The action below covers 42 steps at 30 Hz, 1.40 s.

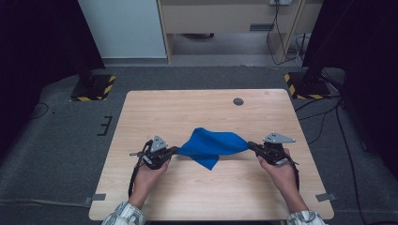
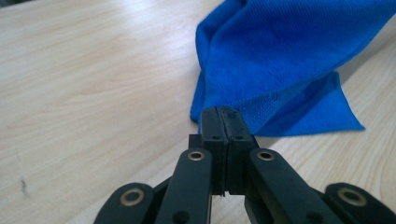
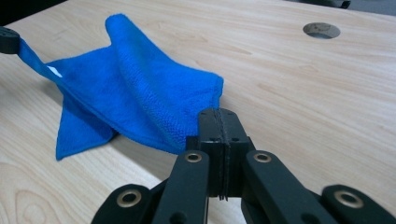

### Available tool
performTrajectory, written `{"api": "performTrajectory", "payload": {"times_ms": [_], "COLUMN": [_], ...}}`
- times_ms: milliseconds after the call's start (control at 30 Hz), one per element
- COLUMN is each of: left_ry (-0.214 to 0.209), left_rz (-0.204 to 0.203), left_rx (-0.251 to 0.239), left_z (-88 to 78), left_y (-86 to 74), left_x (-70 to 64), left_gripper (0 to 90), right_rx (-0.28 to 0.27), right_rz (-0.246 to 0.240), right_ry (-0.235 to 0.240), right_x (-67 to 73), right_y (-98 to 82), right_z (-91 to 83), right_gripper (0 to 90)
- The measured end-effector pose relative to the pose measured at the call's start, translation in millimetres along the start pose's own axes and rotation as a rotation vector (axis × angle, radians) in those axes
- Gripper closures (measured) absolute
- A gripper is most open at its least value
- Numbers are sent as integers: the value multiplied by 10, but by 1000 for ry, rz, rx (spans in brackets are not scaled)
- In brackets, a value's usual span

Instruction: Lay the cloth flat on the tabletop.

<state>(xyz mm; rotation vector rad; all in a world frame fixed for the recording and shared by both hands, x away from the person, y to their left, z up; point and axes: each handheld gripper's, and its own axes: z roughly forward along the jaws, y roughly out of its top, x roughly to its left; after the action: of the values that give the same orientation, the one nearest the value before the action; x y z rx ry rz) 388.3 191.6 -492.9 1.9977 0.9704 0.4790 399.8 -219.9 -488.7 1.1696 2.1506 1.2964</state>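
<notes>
1. A pale wooden table [image 1: 155, 112] with a round cable hole [image 1: 238, 101] near its far edge stands on grey carpet.
2. A blue microfibre cloth [image 1: 211, 144] hangs at mid-table between the two grippers, one corner drooping to the near side.
3. The left gripper [image 1: 174, 151] has its jaws pinched on the cloth's left corner; the right gripper [image 1: 251, 145] pinches the right.
4. This looks like the spreading or folding step. Next move probably calls for keeping even tension while lowering the cloth flat.
</notes>
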Motion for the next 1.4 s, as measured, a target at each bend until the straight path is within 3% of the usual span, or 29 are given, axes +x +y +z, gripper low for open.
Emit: {"api": "performTrajectory", "payload": {"times_ms": [400, 700, 1100, 1400], "left_ry": [22, 24, 26, 17], "left_rz": [-14, -20, -19, -30], "left_rx": [-46, -50, -57, -88], "left_z": [-37, -11, 29, -63], "left_y": [337, 578, 692, 762], "left_x": [132, 205, 186, 135], "left_gripper": [895, 895, 895, 895], "right_rx": [-17, -33, -83, -99], "right_rz": [-26, -21, -31, -50], "right_ry": [-9, -19, -25, -31], "right_x": [-97, -192, -215, -172], "right_y": [149, 211, 397, 521], "right_z": [-65, -78, -258, -378], "right_gripper": [900, 900, 900, 900]}}
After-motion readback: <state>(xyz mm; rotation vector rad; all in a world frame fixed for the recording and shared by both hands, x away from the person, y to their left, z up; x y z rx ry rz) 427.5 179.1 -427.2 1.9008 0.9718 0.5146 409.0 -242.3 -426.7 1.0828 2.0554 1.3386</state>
